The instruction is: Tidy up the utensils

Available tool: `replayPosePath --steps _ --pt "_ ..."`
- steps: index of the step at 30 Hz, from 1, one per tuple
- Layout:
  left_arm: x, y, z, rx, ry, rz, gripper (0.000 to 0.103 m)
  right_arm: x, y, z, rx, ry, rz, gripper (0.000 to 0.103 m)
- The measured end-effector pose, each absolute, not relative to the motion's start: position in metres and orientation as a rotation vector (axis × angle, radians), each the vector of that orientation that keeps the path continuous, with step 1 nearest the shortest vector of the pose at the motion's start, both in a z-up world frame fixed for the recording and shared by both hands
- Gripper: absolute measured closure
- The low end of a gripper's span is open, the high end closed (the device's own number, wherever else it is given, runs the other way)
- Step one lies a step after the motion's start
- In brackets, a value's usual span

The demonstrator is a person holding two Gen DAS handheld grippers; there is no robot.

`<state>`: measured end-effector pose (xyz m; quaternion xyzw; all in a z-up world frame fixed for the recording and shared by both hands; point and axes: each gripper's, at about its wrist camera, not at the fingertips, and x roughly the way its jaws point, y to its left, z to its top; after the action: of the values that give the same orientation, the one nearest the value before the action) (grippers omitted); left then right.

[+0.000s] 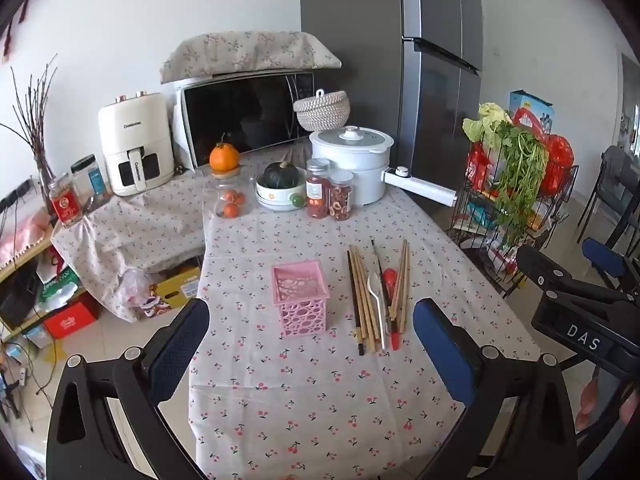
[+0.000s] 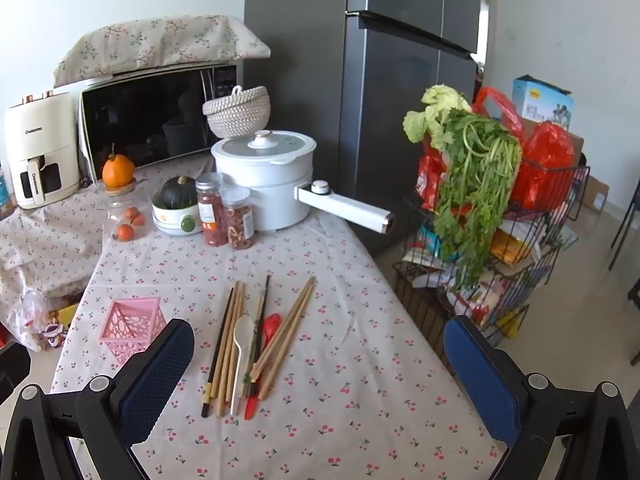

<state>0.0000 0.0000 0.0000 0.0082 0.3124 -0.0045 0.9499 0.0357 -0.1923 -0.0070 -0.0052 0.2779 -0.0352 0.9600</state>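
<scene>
A pink perforated basket (image 1: 301, 298) stands upright on the cherry-print tablecloth; it also shows in the right wrist view (image 2: 132, 326). Just right of it lies a loose pile of utensils (image 1: 378, 296): several wooden and dark chopsticks (image 2: 228, 344), a white spoon (image 2: 241, 350) and a red spoon (image 2: 272, 326). My left gripper (image 1: 312, 350) is open and empty, held above the table in front of the basket. My right gripper (image 2: 320, 364) is open and empty, above the table near the pile's near end. The right gripper's body shows at the right edge of the left wrist view (image 1: 576, 300).
At the table's far end stand a white electric pot (image 1: 352, 160) with a long handle, two spice jars (image 1: 330, 194), a bowl with a squash (image 1: 282, 188) and a glass jar with an orange on it (image 1: 226, 184). A wire rack of groceries (image 2: 492, 240) stands right of the table.
</scene>
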Motion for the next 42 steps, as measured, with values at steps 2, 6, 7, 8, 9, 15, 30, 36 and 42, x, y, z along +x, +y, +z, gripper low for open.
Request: replayPosePath --steps 2,6,7,8,9,15,30,36,42 --pt "0.0 0.0 0.0 0.021 0.638 -0.007 0.0 0.036 -0.192 -0.007 -0.01 0.565 -0.071 0.001" --pt "0.001 -0.001 0.0 0.026 0.638 0.0 0.0 0.036 -0.192 -0.007 -0.011 0.564 -0.07 0.0" --pt "0.002 -0.001 -0.001 0.027 0.638 0.002 0.0 0.036 -0.192 -0.007 -0.012 0.563 -0.068 0.0" --pt "0.003 -0.002 -0.001 0.028 0.639 0.003 0.0 0.036 -0.192 -0.007 -0.012 0.562 -0.067 0.0" --pt "0.001 -0.002 -0.001 0.021 0.633 -0.006 0.0 0.036 -0.191 -0.007 -0.012 0.563 -0.069 0.0" --pt "0.001 -0.002 0.002 0.018 0.635 -0.006 0.0 0.039 -0.193 -0.009 -0.017 0.565 -0.058 0.0" --pt "0.01 0.008 -0.009 0.024 0.651 0.034 0.0 0.049 -0.176 -0.018 -0.051 0.593 -0.033 0.0" --pt "0.014 0.013 -0.011 0.02 0.65 0.073 0.0 0.052 -0.175 -0.019 -0.047 0.596 -0.03 0.0" --pt "0.015 0.013 -0.012 0.021 0.645 0.096 0.0 0.053 -0.174 -0.019 -0.048 0.596 -0.03 0.0"
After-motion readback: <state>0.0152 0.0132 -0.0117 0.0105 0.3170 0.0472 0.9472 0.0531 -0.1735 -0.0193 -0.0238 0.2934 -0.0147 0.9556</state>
